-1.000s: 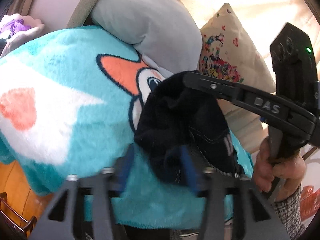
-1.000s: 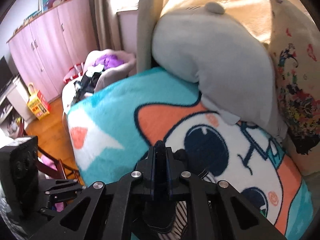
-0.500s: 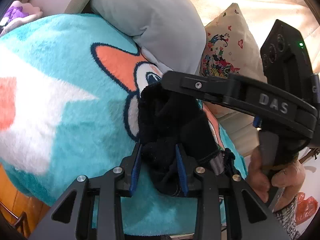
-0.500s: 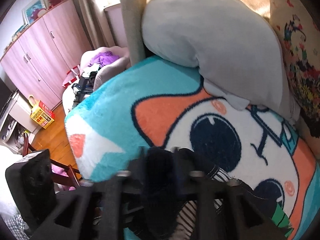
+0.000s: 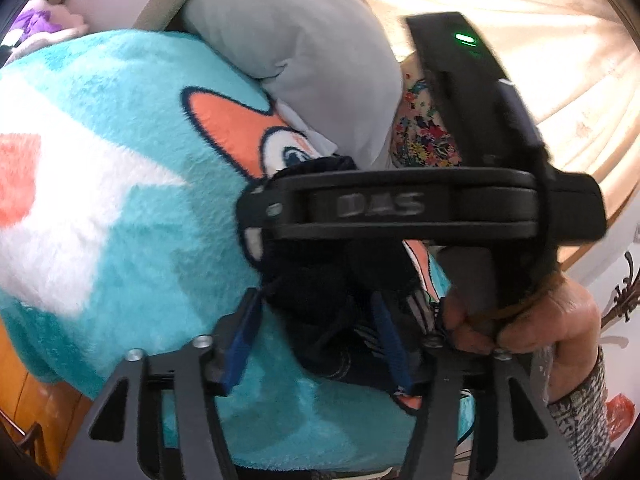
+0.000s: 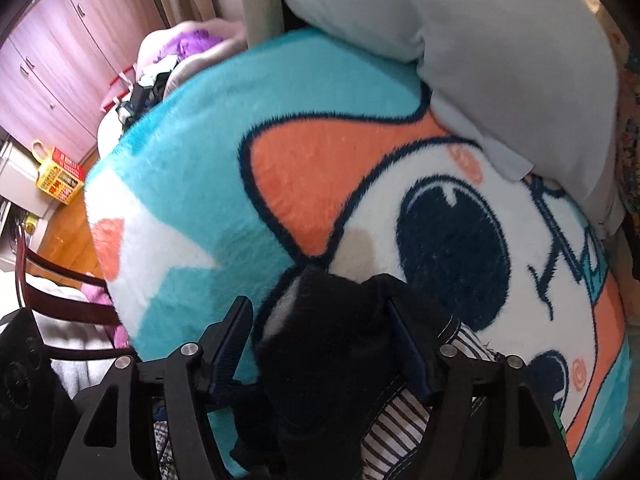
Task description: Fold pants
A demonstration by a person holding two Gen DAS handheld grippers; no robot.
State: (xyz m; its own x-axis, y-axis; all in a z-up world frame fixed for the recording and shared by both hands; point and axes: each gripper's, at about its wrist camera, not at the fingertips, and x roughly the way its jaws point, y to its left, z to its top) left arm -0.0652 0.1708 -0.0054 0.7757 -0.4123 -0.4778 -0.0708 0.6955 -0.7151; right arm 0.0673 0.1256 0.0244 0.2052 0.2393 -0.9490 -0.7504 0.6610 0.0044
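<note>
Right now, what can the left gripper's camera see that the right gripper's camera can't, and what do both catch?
Only the left wrist view shows the right gripper from the side, the hand holding it, and sunlit curtains. Only the right wrist view shows the pink wardrobe, a yellow box on the wooden floor, and a dark chair. Both show the dark pants bunched between open fingers, the turquoise cartoon blanket and the grey pillow.

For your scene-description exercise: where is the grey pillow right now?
In both wrist views the grey pillow lies at the top, resting on the far edge of the turquoise cartoon blanket, with a floral cushion to its right.
</note>
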